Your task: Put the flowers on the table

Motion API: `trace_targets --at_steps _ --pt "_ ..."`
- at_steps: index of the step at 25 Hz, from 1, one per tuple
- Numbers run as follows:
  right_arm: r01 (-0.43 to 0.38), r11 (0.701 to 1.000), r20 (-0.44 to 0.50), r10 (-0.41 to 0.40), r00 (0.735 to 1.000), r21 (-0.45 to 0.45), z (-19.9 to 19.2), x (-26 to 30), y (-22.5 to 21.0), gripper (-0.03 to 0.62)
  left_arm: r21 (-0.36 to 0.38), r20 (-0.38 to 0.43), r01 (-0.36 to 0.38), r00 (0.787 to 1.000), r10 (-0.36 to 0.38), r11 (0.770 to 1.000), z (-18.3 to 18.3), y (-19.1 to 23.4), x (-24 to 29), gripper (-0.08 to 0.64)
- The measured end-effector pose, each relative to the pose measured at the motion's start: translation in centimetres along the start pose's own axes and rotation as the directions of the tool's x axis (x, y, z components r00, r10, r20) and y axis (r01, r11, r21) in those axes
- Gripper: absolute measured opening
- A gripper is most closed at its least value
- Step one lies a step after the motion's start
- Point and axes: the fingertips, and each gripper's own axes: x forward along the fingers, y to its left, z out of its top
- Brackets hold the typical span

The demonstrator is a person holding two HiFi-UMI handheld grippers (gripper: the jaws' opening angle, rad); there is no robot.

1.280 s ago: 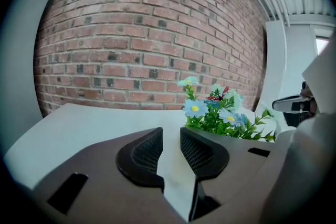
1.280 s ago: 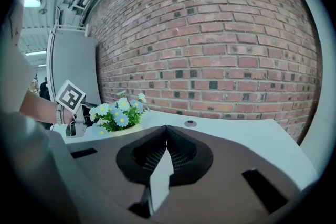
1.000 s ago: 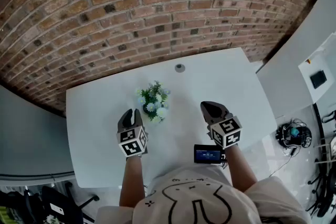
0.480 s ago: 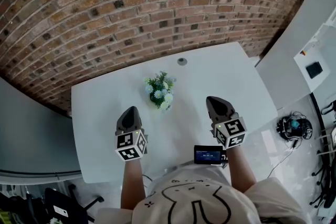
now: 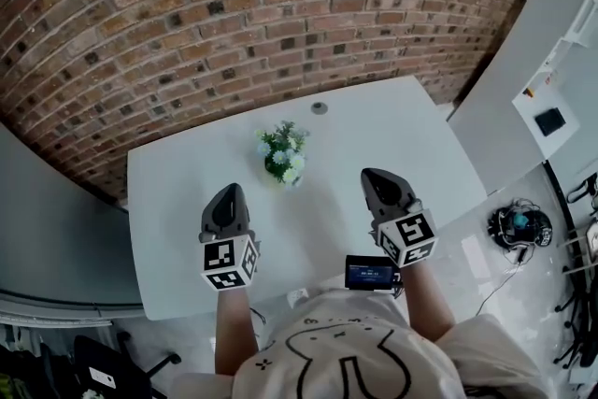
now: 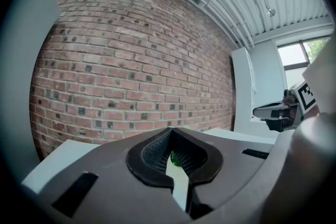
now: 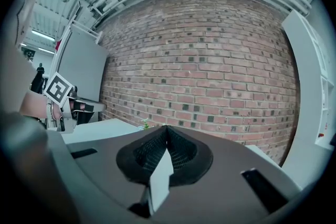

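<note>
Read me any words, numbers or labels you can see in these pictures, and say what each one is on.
Small screen at the person's waist: lit lines of text, too small to read.
Left marker cube, right marker cube: black-and-white square patterns only, no words.
Shirt: a line drawing, no letters.
Nothing legible anywhere.

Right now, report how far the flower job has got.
Done: the flowers stand on the white table, touched by neither gripper. In hand: nothing; the left gripper and right gripper are both shut and empty, on the person's side of the flowers. Left: nothing that shows.
</note>
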Motion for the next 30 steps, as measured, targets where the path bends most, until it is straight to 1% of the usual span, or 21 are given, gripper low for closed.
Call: trace_targets --at_steps 6,10,22,30 --pt "-0.044 0.999 0.028 0.044 0.999 -0.026 1.1 -1.7 0.0 0.017 0.013 0.024 -0.028 0.999 0.028 1.000 1.0 -1.8 -1.5 0.012" --pt "-0.057 0.998 0.041 0.058 0.997 -0.030 1.5 -3.9 -1.0 0.017 0.025 0.034 -0.042 0.999 0.041 0.999 1.8 -4.1 -2.6 0.012" --pt "-0.088 0.996 0.066 0.089 0.994 -0.016 0.9 -9.0 -3.7 0.017 0.072 0.078 -0.074 0.995 0.068 0.995 3.9 -10.3 -5.4 0.012" --pt "-0.120 0.993 0.077 0.121 0.990 -0.017 0.4 -10.6 -4.2 0.017 0.088 0.097 -0.106 0.991 0.097 0.990 4.2 -12.3 -6.7 0.012"
